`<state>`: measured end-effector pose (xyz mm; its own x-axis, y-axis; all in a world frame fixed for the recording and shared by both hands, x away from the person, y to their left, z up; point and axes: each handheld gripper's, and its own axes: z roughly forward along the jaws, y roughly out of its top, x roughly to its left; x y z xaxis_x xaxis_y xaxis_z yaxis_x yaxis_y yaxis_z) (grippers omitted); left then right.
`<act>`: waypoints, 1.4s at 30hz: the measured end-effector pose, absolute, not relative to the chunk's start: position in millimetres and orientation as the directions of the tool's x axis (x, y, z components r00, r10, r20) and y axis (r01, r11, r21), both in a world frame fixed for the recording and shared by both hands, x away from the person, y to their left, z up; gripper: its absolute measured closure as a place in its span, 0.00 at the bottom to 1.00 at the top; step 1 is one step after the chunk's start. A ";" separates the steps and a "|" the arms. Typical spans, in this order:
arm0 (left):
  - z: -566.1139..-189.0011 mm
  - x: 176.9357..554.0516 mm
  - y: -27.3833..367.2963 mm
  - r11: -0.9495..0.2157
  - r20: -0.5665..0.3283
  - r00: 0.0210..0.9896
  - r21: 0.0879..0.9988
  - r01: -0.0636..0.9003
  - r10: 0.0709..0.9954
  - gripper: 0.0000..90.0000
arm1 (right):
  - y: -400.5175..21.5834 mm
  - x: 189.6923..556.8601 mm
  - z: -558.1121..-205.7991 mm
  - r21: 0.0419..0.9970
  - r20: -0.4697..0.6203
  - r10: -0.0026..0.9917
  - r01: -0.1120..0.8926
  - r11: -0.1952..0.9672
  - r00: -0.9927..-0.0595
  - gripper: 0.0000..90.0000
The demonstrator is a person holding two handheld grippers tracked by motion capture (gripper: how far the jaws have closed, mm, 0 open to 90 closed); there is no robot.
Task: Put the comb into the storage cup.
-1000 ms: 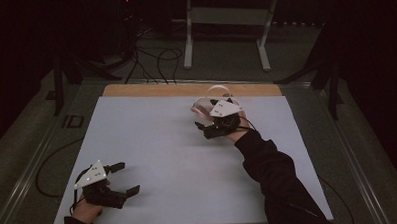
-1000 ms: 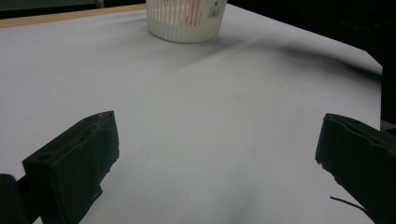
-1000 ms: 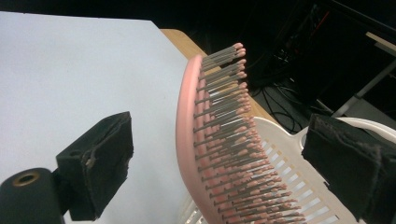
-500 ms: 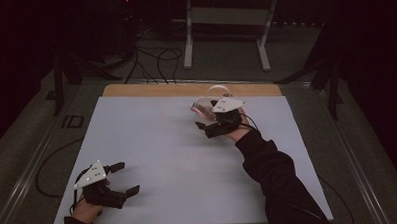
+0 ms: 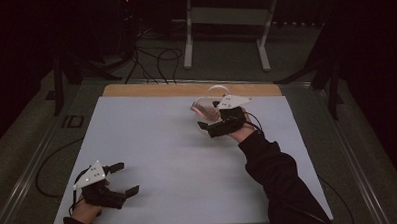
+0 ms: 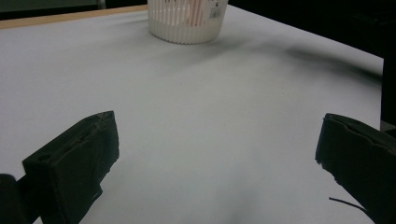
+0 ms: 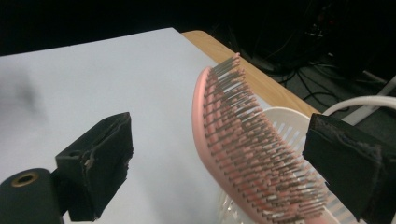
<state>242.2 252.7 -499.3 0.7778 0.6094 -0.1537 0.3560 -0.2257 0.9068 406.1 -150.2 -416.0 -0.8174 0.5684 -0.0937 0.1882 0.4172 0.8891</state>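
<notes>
— Pink hairbrush (image 7: 252, 154): it stands in the white ribbed basket (image 6: 187, 21) at the counter's (image 5: 152, 143) far right, between our wide right gripper (image 5: 212, 116) jaws.

— Light and stiff, we judge; pinch its rim. Left gripper (image 5: 123, 178) idles wide, near left.

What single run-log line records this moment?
left gripper: open, idle near table edge | right gripper: open around pink bristled hairbrush | brush: leaning in white slatted plastic basket
</notes>
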 end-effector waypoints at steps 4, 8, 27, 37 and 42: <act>-499.3 242.2 252.6 -0.226 -0.153 0.778 0.907 0.356 0.609 0.00 | -155.8 403.6 -415.9 0.890 -0.083 0.573 0.198 0.411 -0.815 0.09; -499.0 242.5 252.3 -0.228 -0.151 0.779 0.907 0.354 0.608 0.00 | -161.5 400.5 -417.1 0.889 -0.080 0.580 0.205 0.410 -0.811 0.09; -498.7 241.9 252.2 -0.229 -0.150 0.780 0.907 0.353 0.608 0.00 | -192.3 386.9 -431.1 0.890 -0.061 0.620 0.238 0.388 -0.782 0.09; -498.6 241.9 252.0 -0.229 -0.149 0.780 0.908 0.352 0.608 0.00 | -205.0 375.2 -439.2 0.889 -0.039 0.632 0.262 0.375 -0.774 0.09; -498.7 241.9 252.0 -0.230 -0.150 0.780 0.907 0.353 0.608 0.00 | -211.3 369.6 -444.3 0.889 -0.041 0.634 0.262 0.376 -0.772 0.09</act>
